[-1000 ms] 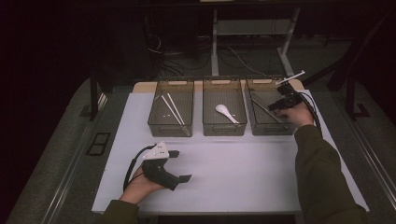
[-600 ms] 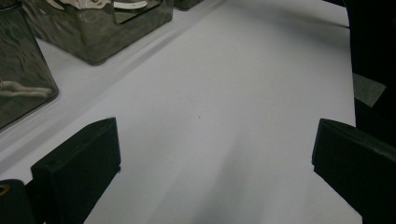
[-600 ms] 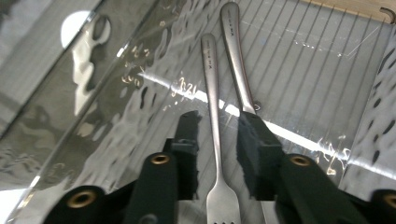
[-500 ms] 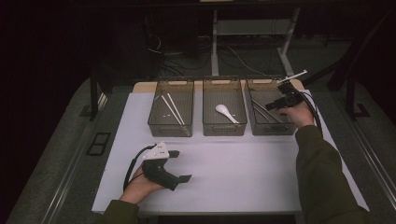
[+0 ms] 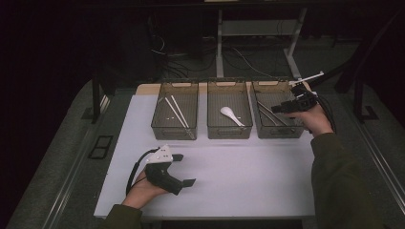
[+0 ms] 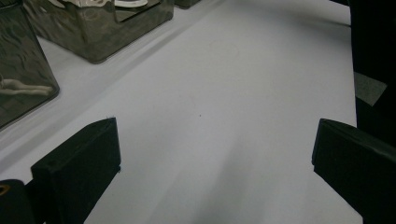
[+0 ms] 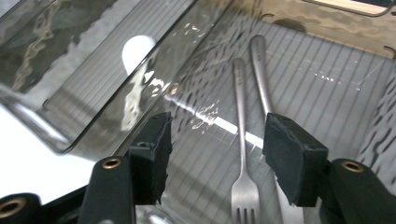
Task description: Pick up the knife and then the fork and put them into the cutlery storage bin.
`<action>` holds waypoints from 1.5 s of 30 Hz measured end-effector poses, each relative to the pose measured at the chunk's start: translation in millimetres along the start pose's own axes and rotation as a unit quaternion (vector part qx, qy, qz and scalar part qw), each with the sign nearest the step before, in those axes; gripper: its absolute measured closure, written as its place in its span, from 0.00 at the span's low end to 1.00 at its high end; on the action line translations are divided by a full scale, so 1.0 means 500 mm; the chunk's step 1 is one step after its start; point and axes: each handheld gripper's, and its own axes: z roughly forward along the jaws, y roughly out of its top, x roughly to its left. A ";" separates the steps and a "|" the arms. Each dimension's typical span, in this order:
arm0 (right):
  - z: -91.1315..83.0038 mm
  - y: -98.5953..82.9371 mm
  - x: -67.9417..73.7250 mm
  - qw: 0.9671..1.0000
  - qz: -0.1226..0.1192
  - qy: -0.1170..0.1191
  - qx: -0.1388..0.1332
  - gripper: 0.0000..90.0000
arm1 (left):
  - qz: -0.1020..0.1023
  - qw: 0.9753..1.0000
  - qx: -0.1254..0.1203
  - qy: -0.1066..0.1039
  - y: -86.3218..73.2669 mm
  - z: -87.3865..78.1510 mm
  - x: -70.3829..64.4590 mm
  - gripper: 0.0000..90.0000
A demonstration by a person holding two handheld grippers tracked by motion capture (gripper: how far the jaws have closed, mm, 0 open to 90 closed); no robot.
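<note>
In the high view, three clear smoky plastic bins stand in a row across the upper middle of the frame on a white table top (image 5: 239,171): the left bin (image 5: 175,117) holds pale chopsticks (image 5: 176,113), the middle bin (image 5: 229,116) holds a white ceramic spoon (image 5: 231,116), and the right bin (image 5: 278,117) holds grey metal cutlery. The right gripper (image 5: 279,109), held in a hand with a dark green sleeve, hangs over the right bin at the right of the frame, pointing toward frame left. The left gripper (image 5: 184,169) rests on the table at lower left, well apart from the bins, with its jaws spread. In the left gripper view, its two black jaws stand wide apart at the lower corners with bare white table between them; the bins' walls show at the upper left. In the right gripper view, the two black jaws stand open with nothing between their pads, above the ribbed floor of the right bin. A silver metal fork (image 7: 242,154) lies below them, tines toward the bottom of the frame, its handle running up the middle, and a second silver utensil (image 7: 261,77), whose head is hidden, lies just beside it on the right.
</note>
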 end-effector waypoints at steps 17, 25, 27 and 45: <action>-0.047 -0.081 0.048 0.997 -0.036 0.041 -0.050 0.34 | -0.002 1.000 0.003 0.001 -0.002 -0.001 0.003 0.00; -0.056 -0.120 0.067 0.996 -0.041 0.029 -0.071 0.29 | -0.002 1.000 0.005 0.000 -0.003 -0.001 0.003 0.00; -0.058 -0.131 0.071 0.995 -0.043 0.035 -0.078 0.28 | -0.003 1.000 0.006 0.000 -0.003 -0.001 0.003 0.00; -0.072 -0.231 0.135 0.989 -0.081 0.036 -0.116 0.21 | -0.003 1.000 0.006 0.001 -0.004 -0.003 0.003 0.00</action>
